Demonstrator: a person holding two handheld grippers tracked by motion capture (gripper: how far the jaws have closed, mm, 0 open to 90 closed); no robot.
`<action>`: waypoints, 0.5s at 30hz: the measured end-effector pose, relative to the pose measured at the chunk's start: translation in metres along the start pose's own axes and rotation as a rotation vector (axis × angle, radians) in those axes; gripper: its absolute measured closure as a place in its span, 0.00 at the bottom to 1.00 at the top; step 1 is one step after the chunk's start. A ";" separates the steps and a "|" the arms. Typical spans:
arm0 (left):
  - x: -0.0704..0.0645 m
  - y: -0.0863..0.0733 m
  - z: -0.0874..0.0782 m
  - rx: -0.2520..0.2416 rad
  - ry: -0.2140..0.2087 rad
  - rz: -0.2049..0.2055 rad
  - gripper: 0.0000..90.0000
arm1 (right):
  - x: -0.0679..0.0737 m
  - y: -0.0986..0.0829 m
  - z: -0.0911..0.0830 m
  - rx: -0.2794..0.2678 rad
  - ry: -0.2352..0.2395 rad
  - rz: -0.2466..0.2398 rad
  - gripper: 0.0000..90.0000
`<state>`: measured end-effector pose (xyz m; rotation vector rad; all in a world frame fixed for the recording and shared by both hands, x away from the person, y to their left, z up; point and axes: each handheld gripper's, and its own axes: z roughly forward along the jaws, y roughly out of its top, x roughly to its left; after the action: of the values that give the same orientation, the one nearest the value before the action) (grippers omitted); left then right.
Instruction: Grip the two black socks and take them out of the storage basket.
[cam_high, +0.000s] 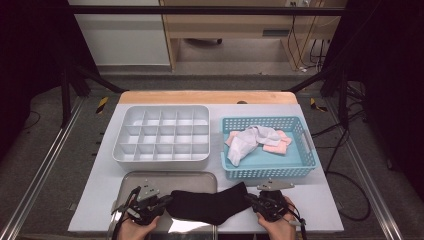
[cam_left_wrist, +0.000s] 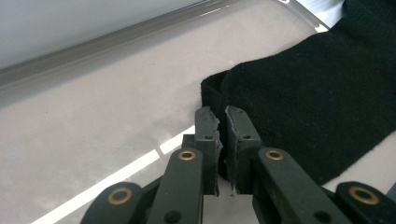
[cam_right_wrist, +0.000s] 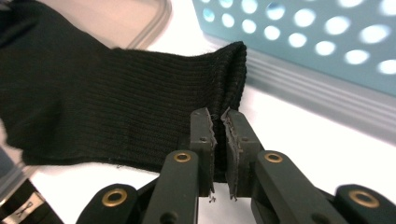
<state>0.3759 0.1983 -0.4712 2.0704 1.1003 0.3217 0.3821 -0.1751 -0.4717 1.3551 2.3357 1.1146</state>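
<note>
In the high view, the black sock (cam_high: 207, 204) lies stretched between the left gripper (cam_high: 161, 203) and the right gripper (cam_high: 254, 200), half over the grey tray (cam_high: 150, 176), in front of the blue basket (cam_high: 266, 172) and the white divided organizer (cam_high: 162, 157). In the left gripper view, the jaws are nearly closed on the sock's edge (cam_left_wrist: 219, 100); the tray (cam_left_wrist: 93, 112) spreads beyond the fingertips. In the right gripper view, the jaws pinch narrowly the ribbed cuff (cam_right_wrist: 229, 79); the basket (cam_right_wrist: 327, 42) stands just beyond. The step seems to be the flattening of the sock; next it probably needs folding, both holds kept firm.
</note>
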 end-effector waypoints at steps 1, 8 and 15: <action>-0.001 0.000 0.000 -0.006 -0.011 -0.006 0.93 | -0.001 0.000 -0.003 -0.007 -0.002 0.004 0.92; -0.014 0.007 0.010 -0.019 0.033 0.050 0.93 | -0.011 0.001 0.000 0.034 -0.054 -0.019 0.90; -0.011 0.005 0.003 -0.062 0.046 0.048 0.77 | -0.012 0.003 -0.001 0.001 -0.079 -0.021 0.78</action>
<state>0.3741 0.1866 -0.4687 2.0464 1.0559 0.4242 0.3897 -0.1850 -0.4712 1.3461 2.2898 1.0346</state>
